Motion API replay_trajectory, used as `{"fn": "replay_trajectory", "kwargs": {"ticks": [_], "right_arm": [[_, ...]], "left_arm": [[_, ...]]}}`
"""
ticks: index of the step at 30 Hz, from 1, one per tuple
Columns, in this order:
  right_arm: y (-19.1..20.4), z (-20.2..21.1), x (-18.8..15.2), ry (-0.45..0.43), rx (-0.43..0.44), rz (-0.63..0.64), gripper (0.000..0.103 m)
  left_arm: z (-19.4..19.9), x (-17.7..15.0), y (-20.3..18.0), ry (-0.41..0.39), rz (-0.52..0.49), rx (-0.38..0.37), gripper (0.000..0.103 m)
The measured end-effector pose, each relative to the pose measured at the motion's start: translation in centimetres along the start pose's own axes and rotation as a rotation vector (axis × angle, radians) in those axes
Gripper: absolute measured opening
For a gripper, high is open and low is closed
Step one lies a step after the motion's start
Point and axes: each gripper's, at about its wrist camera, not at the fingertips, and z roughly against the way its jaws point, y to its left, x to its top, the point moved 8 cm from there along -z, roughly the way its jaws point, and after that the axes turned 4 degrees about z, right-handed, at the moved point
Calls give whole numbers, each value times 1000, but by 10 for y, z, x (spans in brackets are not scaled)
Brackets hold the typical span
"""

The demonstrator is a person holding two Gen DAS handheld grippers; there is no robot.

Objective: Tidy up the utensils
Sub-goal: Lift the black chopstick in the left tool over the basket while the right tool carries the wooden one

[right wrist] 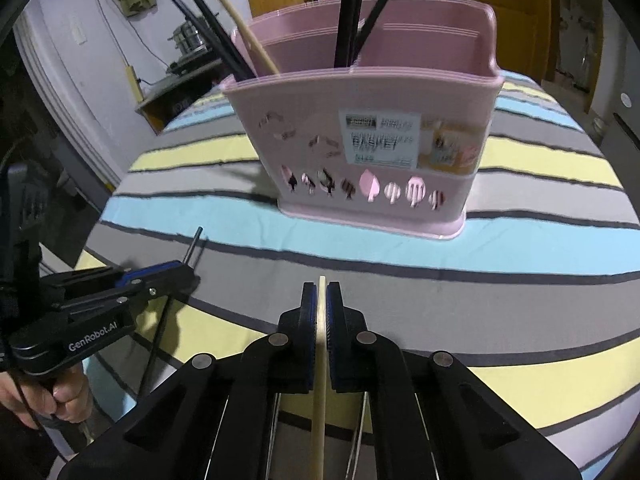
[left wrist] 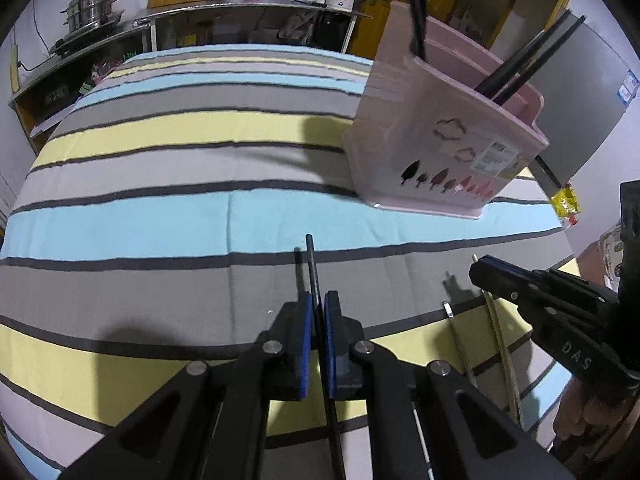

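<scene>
In the left wrist view, my left gripper (left wrist: 319, 298) is shut on a black chopstick (left wrist: 310, 256) whose tip points up the striped cloth. In the right wrist view, my right gripper (right wrist: 321, 290) is shut on a pale wooden chopstick (right wrist: 320, 420). Each gripper also shows in the other view: the right gripper (left wrist: 480, 269) at the right, the left gripper (right wrist: 191, 274) at the left with its black chopstick (right wrist: 194, 242). Beyond both stands the pink utensil basket (right wrist: 372, 140) (left wrist: 440, 152), holding several black chopsticks (right wrist: 348, 12) and one wooden chopstick (right wrist: 240, 24).
A striped tablecloth (left wrist: 180, 216) covers the table. A thin metal utensil (left wrist: 456, 332) lies on it near the right gripper. A counter with steel pots (left wrist: 94, 6) runs along the back. A grey fridge (left wrist: 580, 92) and a yellow packet (left wrist: 565, 200) are off the right edge.
</scene>
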Motion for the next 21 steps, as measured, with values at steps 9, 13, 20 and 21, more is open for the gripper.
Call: {"fn": "replay_trajectory", "kwargs": {"ticks": [9,13,20,21], "right_arm": [[6,46,34,-122,15,15,4],[15,64,52,-185,14,31,4],[20,91,73,-265,3,51,4],[21,95,75,-277,2,52,4]], "left_arm": [[43,27,-13,-87,-27,-41,5],[67,41,-17,-135,-41,-57,5],[95,64,-28,-208,-69,-62,5],[98,67,-29,-215,-71,-62,5]]}}
